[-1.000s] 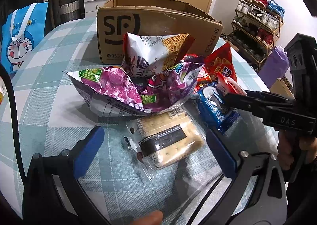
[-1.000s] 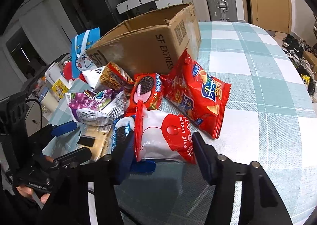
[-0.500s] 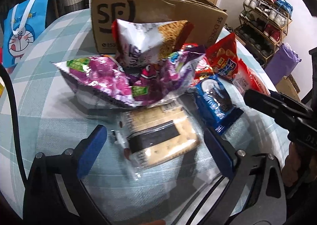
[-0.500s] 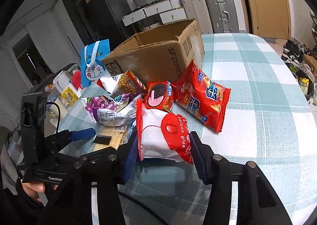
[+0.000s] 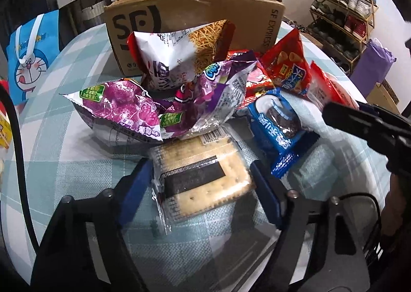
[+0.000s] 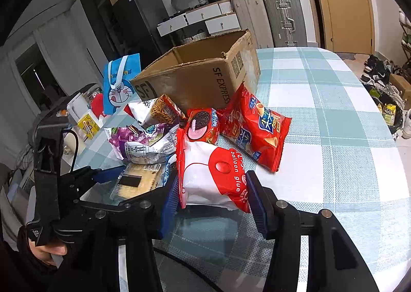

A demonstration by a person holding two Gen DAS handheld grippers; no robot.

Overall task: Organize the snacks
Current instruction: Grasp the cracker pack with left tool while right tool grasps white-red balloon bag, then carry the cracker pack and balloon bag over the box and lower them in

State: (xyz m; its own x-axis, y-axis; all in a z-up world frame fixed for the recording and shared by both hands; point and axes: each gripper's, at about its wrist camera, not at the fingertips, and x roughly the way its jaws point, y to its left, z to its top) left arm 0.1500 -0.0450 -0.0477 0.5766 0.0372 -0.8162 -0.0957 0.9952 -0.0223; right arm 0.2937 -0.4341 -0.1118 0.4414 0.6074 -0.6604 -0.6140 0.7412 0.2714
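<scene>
2 grippers close on a snack pile heaped against the front of the open cardboard box (image 6: pixel 203 78), whose inside is not visible. Just before the box lie a purple candy bag (image 5: pixel 164 107) and a red chip bag (image 6: pixel 257 130). The right gripper (image 6: pixel 212 204) straddles a red-and-white packet (image 6: pixel 213 176), jaws apart beside its edges; the left gripper (image 5: pixel 203 189) likewise brackets a cracker pack (image 5: pixel 203 173), farthest from the box. Picking looks under way: next, each must squeeze, lift and carry boxward.
</scene>
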